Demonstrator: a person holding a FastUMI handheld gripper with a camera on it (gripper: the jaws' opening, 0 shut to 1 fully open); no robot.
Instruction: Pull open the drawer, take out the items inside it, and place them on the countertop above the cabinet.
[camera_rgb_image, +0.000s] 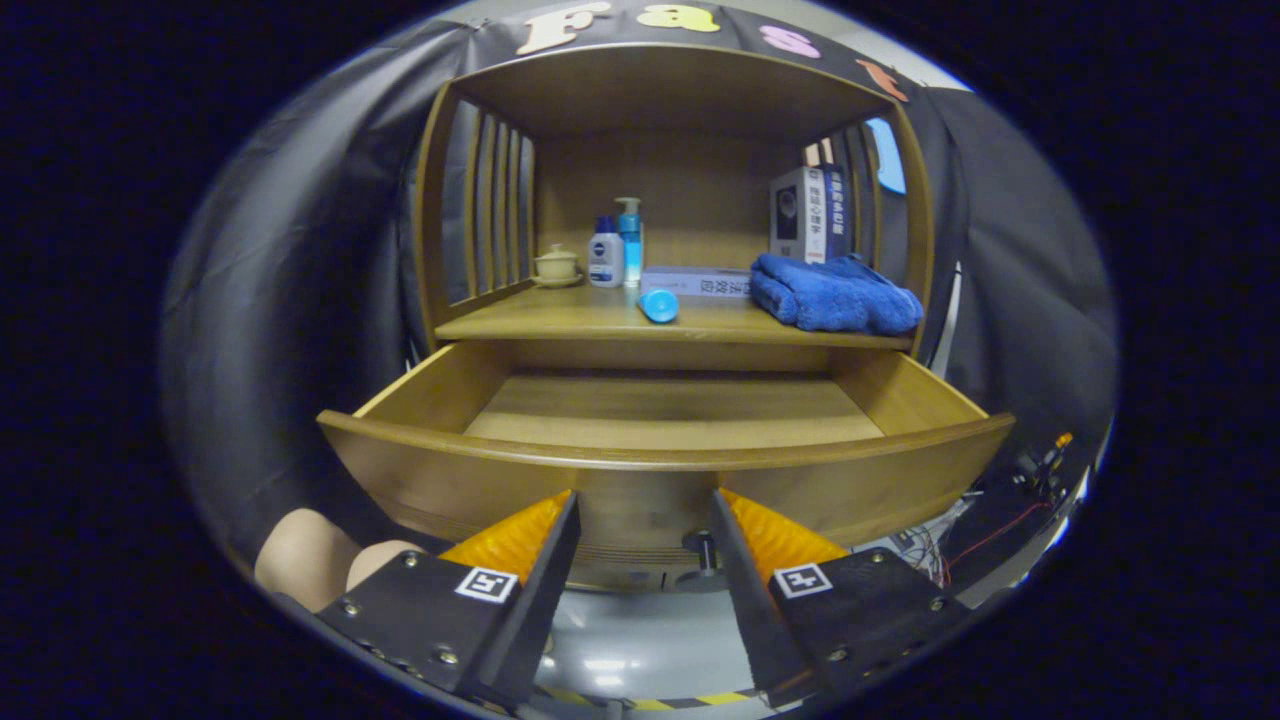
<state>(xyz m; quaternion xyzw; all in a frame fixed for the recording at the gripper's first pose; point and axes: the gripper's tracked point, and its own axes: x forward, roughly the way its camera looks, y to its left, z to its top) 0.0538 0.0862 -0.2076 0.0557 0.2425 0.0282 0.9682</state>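
Wooden cabinet (430, 200) with slatted side panels and a roofed upper bay fills the space ahead, black cloth wall behind it. Wide curved-front wooden drawer (660, 480) is pulled fully out below the table; its interior floor shows bare wood, no items visible inside from this angle. The table (560, 322), i.e. the flat wooden top above the drawer, carries everything: a folded blue terry towel (835, 293) at the right front edge, a dark printed cardboard box (808, 213) standing upright behind the towel against the right slats, a flat pale box (697, 282) lying down just left of the towel, a small blue cylinder (659, 305) lying on its side in front of that flat box near the front edge, a clear blue pump bottle (630, 242) and a white bottle with dark blue cap (605, 254) standing touching or nearly so at centre back, and a cream lidded ceramic cup on a saucer (556, 266) to their left by the left slats. Tongs (645, 530) are spread apart, holding nothing, fingers straddling the small dark knob (705, 550) on the drawer front; knob sits nearer the right finger, contact cannot be told. A person's fingers (320, 560) show beside the left finger. Loose red and black wires (985, 535) lie on the floor, lower right of the drawer.
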